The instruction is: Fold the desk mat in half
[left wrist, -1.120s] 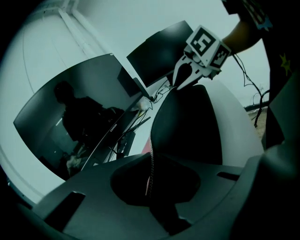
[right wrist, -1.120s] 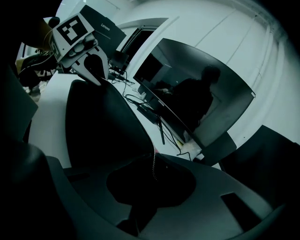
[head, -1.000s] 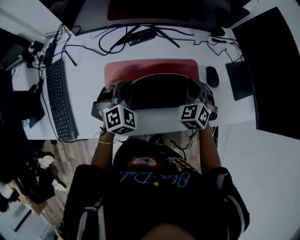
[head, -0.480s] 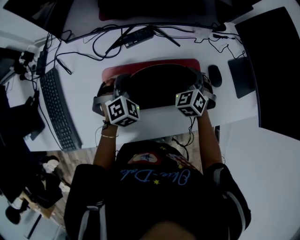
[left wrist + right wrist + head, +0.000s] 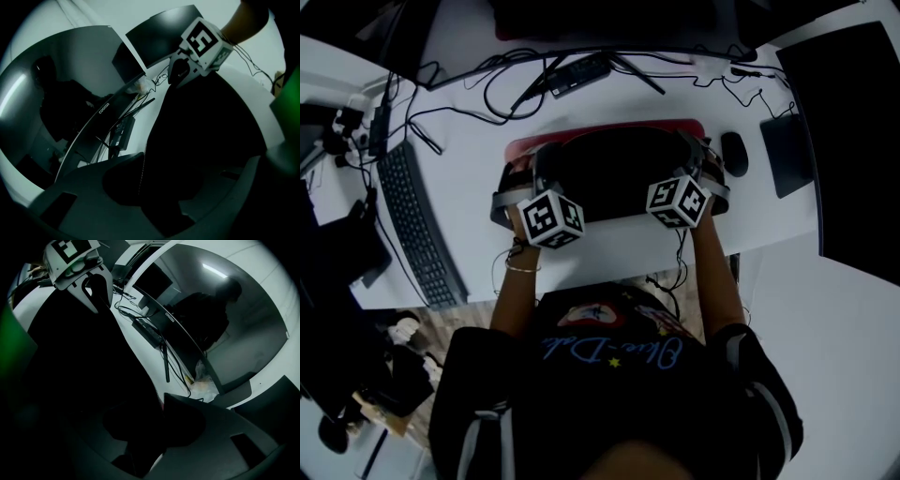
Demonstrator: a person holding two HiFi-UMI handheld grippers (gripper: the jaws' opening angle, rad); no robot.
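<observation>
The desk mat [image 5: 614, 173] lies folded away from me on the white desk, black underside up. Only a thin strip of its red face [image 5: 581, 141] shows along the far edge. My left gripper [image 5: 532, 178] is at the fold's left corner and my right gripper [image 5: 698, 169] at its right corner. Both are opening, with the mat's edge still between the jaws. In the left gripper view the stitched black mat edge [image 5: 143, 164] runs between the jaws. In the right gripper view the mat [image 5: 79, 371] fills the left side and passes between the jaws.
A black keyboard [image 5: 417, 225] lies at the left. A mouse [image 5: 733, 153] and a dark pad [image 5: 787, 155] lie at the right. Cables [image 5: 516, 89] and a small black box [image 5: 581, 73] sit behind the mat, under a curved monitor [image 5: 211, 319].
Both grippers have carried the mat's near edge farther away, toward the far edge. The black underside now covers nearly all the red face. The fold lies lower and flatter.
</observation>
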